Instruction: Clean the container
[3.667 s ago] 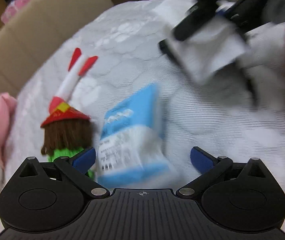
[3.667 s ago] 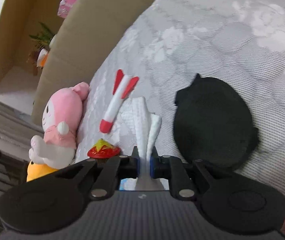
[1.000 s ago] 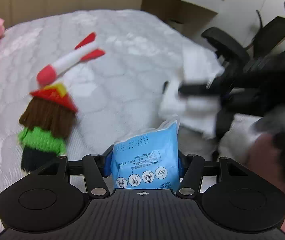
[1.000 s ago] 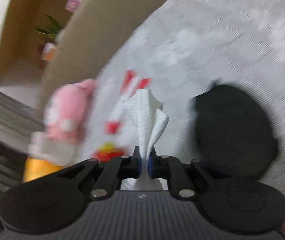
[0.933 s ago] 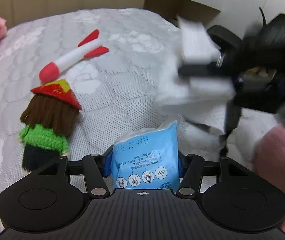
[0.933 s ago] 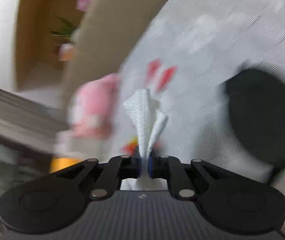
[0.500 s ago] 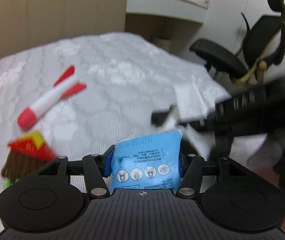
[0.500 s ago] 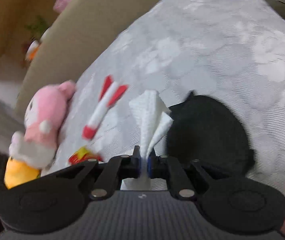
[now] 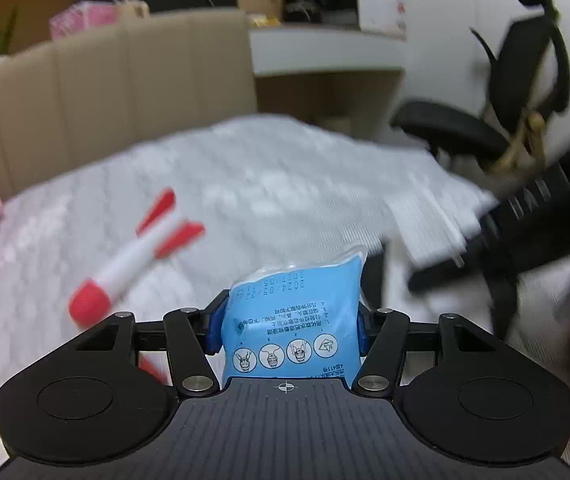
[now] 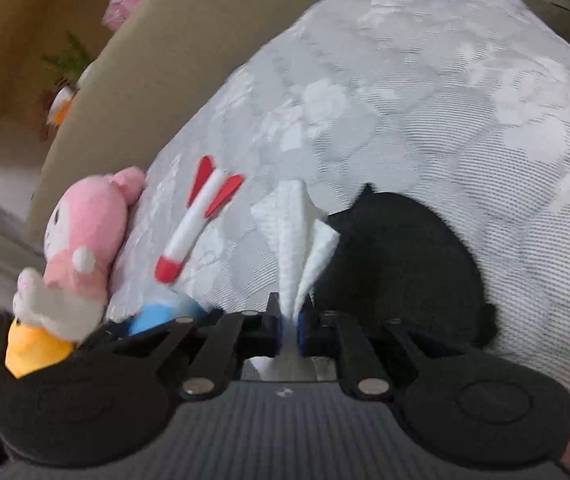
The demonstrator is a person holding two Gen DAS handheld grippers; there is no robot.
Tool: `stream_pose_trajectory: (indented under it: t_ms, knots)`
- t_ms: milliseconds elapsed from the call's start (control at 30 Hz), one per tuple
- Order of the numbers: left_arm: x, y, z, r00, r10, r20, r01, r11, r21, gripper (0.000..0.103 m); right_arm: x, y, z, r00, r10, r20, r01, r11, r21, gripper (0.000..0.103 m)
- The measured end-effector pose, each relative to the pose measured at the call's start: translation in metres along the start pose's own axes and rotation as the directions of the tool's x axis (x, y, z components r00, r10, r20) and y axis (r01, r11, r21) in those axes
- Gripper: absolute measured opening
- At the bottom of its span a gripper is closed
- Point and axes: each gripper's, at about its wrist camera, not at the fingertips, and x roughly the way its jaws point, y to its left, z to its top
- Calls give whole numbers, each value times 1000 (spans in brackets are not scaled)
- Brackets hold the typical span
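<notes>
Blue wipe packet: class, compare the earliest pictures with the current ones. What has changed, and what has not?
The blue wipe packet, earlier lying on the bed, is now clamped in the left gripper and lifted. The right gripper still pinches the white wipe; the black container remains on the bed.

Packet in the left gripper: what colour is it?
Light blue packet with dark print and white round icons, clearest in the left wrist view.

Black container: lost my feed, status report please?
Left hand-held gripper shut on blue wipe packet. Right hand-held gripper shut on white wipe. Black container on bed, unwiped. Toy rocket lies alongside, clear.
</notes>
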Motion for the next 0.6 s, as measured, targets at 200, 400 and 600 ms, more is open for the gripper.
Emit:
stream_pose_trajectory:
  t_ms: [200, 400, 600]
  knots:
    - [-5, 1, 16, 999, -53, -9, 52, 995, -88, 68, 3, 4, 0, 1000, -1, -16, 1, 1000, 2, 12]
    - [1, 18, 41, 994, -110, -15, 106, 980, -170, 80, 2, -3, 0, 999, 33, -35, -32, 999, 42, 13]
    - [5, 7, 12, 971, -23, -240, 22, 1000, -7, 91, 6, 1, 1, 999, 39, -31, -38, 999, 32, 13]
